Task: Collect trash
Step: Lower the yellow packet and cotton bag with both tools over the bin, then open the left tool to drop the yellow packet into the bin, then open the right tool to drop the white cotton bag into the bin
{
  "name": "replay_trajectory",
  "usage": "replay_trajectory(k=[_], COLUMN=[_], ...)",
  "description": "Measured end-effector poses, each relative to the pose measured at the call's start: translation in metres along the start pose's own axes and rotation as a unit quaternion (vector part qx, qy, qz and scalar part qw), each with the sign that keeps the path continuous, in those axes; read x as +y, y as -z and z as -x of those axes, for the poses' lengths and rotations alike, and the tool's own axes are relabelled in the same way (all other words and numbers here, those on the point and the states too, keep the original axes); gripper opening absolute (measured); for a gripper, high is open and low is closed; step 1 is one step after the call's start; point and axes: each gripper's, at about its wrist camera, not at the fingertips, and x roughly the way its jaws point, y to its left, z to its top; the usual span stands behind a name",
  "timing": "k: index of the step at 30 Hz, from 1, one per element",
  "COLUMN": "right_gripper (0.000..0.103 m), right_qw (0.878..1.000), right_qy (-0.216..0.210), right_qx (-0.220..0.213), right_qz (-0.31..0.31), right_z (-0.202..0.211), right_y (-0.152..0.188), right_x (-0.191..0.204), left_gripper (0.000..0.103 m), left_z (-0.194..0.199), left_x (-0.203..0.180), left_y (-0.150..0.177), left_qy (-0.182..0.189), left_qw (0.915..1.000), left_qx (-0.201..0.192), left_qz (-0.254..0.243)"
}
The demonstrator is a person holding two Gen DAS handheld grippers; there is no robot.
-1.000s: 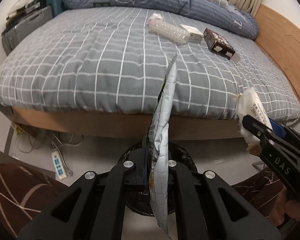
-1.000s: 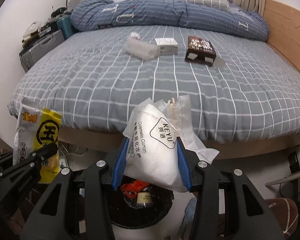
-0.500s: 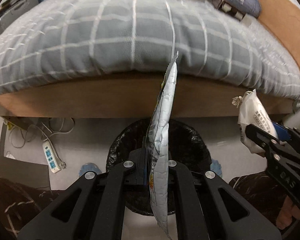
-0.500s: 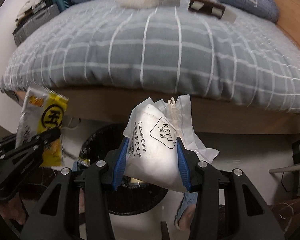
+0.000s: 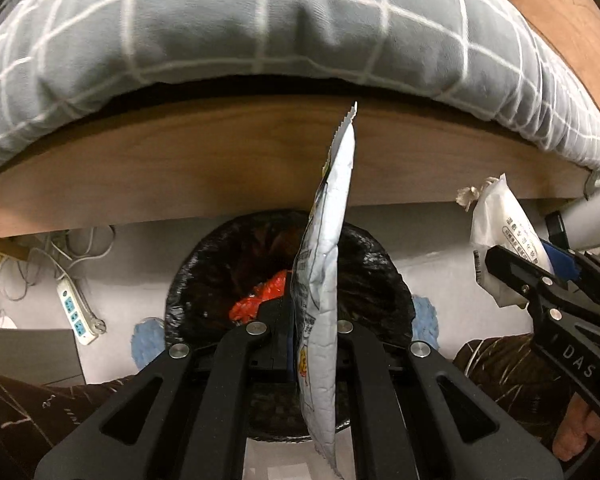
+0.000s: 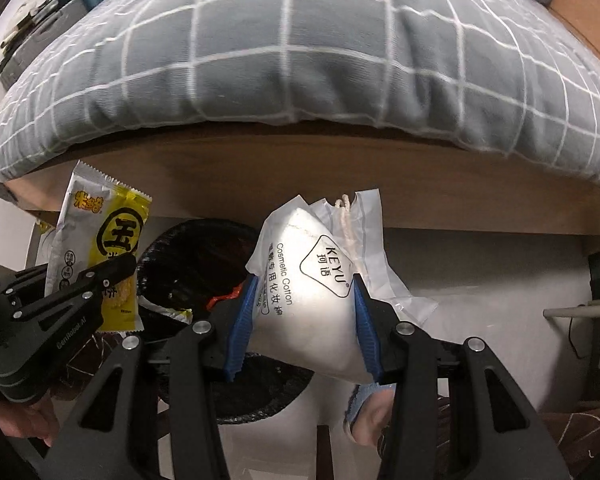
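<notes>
Two pieces of trash are in hand and neither is binned yet. The left gripper has its jaws pinched nearly together on a flat yellow-and-silver snack wrapper, which stands on edge straight above the mouth of the black-lined trash bin on the floor at the foot edge of the bed. The right gripper has its blue-padded jaws at a middling width, clamped on a white bag of cosmetic cotton pads — this one hangs just to the right of the bin's rim rather than over its opening. Inside the bin a crumpled red wrapper already lies, so some collecting is done.

What is left, as I judge it: release both items into the bin, the cotton bag after a shift inward.

Against a second ago, both grippers have dropped and tipped steeply downward. Then the views took in the top of the bed, with a clear plastic bottle, a small white box and a dark box lying on it — now only the bed's front edge and wooden frame fill the upper part, and the bin sits much closer. Both grips are unchanged.
</notes>
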Motion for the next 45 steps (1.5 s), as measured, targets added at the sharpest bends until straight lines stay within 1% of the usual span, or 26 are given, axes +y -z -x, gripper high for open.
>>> replay_trajectory(k=[3,4,5,6,8,10,12,16,18,21,24,26,28,31,35,36,38,40,42,43,45], right_gripper=[0.044,0.044,0.044,0.044,0.044,0.044,0.044,0.044,0.044,0.044,0.044,0.044,0.044,0.044,0.045,0.048,0.05,0.053,0.065,0.067,0.071], right_qw=[1.0,1.0,1.0,1.0,1.0,1.0,1.0,1.0,0.999,0.999,0.999,0.998,0.998,0.997,0.996,0.996,0.996,0.996,0.996,0.996,0.996], right_qy=[0.006,0.005,0.004,0.004,0.001,-0.003,-0.008,-0.018,-0.021,-0.026,-0.029,-0.033,-0.036,-0.038,-0.038,-0.037,-0.031,-0.032,-0.027,-0.025,-0.022], right_qx=[0.0,0.0,0.0,0.0,0.0,-0.001,-0.003,-0.009,-0.012,-0.013,-0.014,-0.013,-0.013,-0.009,-0.007,-0.006,-0.006,-0.007,-0.018,-0.025,-0.033], right_qz=[-0.005,-0.007,-0.007,-0.006,-0.001,0.002,0.006,0.016,0.026,0.03,0.035,0.042,0.056,0.071,0.079,0.082,0.084,0.084,0.084,0.083,0.081], right_z=[0.0,0.0,0.0,0.0,0.002,0.002,0.003,0.006,0.01,0.012,0.012,0.012,0.012,0.009,0.008,0.004,0.003,0.002,0.004,0.002,0.008], right_y=[0.0,0.0,-0.002,-0.003,-0.009,-0.013,-0.016,-0.021,-0.021,-0.023,-0.025,-0.025,-0.025,-0.02,-0.017,-0.016,-0.014,-0.013,-0.013,-0.013,-0.017], right_x=[-0.005,-0.006,-0.005,-0.004,0.0,0.006,0.011,0.024,0.034,0.043,0.06,0.073,0.084,0.095,0.106,0.112,0.116,0.118,0.119,0.124,0.117], left_gripper=[0.006,0.013,0.026,0.042,0.054,0.059,0.068,0.077,0.085,0.091,0.096,0.097,0.097,0.097,0.097,0.097,0.097,0.097,0.097,0.097,0.097], left_z=[-0.004,-0.005,-0.007,-0.008,-0.009,-0.007,-0.002,0.008,0.014,0.023,0.034,0.041,0.047,0.052,0.054,0.055,0.056,0.057,0.06,0.063,0.069], left_x=[0.0,0.0,0.001,0.004,0.011,0.016,0.019,0.026,0.034,0.045,0.061,0.069,0.075,0.086,0.098,0.099,0.102,0.106,0.103,0.1,0.095], left_y=[0.0,0.001,0.002,0.002,0.003,0.004,0.004,0.005,0.007,0.008,0.01,0.012,0.014,0.017,0.021,0.021,0.022,0.023,0.021,0.019,0.015], left_qy=[-0.001,-0.005,-0.008,-0.008,-0.011,-0.014,-0.023,-0.04,-0.051,-0.059,-0.06,-0.062,-0.055,-0.065,-0.066,-0.068,-0.071,-0.06,-0.053,-0.055,-0.056], left_qw=[1.0,1.0,0.9999,0.9999,0.9997,0.9996,0.9994,0.9989,0.9984,0.9974,0.9965,0.9956,0.9954,0.9946,0.9941,0.9939,0.9936,0.9939,0.9941,0.9941,0.9939], left_qx=[0.002,0.003,0.006,0.009,0.01,0.006,0.0,-0.011,-0.016,-0.025,-0.036,-0.046,-0.051,-0.053,-0.053,-0.054,-0.054,-0.054,-0.06,-0.063,-0.073], left_qz=[0.004,0.003,0.004,0.009,0.019,0.023,0.024,0.021,0.022,0.031,0.047,0.053,0.059,0.062,0.068,0.068,0.069,0.076,0.073,0.069,0.062])
